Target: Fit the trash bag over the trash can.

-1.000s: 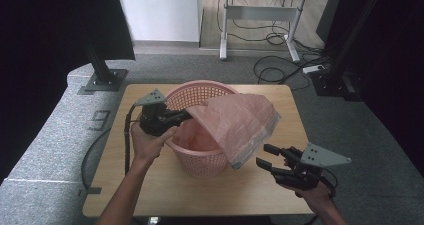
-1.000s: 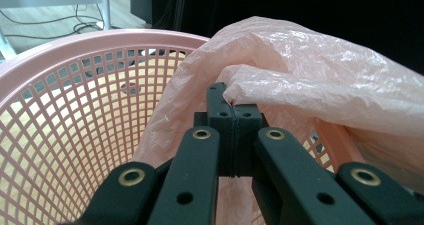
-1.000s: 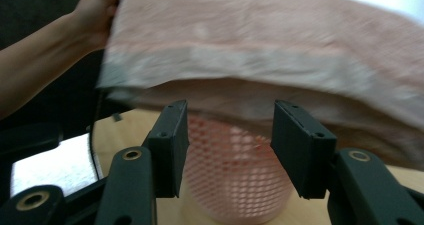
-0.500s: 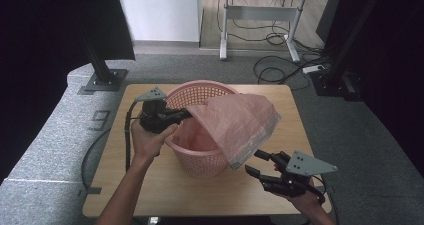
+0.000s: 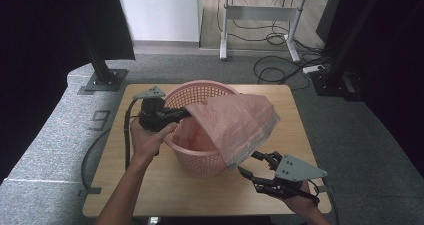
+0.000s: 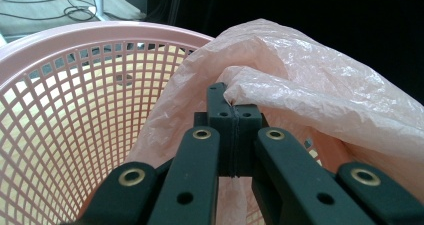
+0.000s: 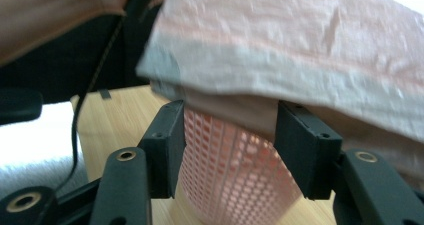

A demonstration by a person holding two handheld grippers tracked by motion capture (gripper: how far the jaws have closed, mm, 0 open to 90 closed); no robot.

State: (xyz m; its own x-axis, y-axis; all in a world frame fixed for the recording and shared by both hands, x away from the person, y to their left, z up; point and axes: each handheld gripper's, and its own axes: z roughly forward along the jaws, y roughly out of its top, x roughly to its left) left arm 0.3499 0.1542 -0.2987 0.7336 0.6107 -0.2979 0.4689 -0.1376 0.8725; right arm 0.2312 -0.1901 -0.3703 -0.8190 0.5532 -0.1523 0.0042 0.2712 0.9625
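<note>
Grey carpet surrounds your light wooden table (image 5: 150, 185), where a round pink plastic mesh basket (image 5: 200, 160) stands near the middle. Draped over the basket's rim and spilling down its right side is a crinkled pink plastic bag (image 5: 235, 122). Your left gripper (image 5: 177, 114) pinches the bag's edge over the basket's left rim. Your right gripper (image 5: 250, 165), jaws parted and empty, sits just below the bag's hanging corner, right of the basket.

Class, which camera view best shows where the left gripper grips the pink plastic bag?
The left gripper view: the left gripper is shut on a fold of the pink plastic bag above the basket. The high view shows it small; the right gripper view shows the bag's hanging edge.
</note>
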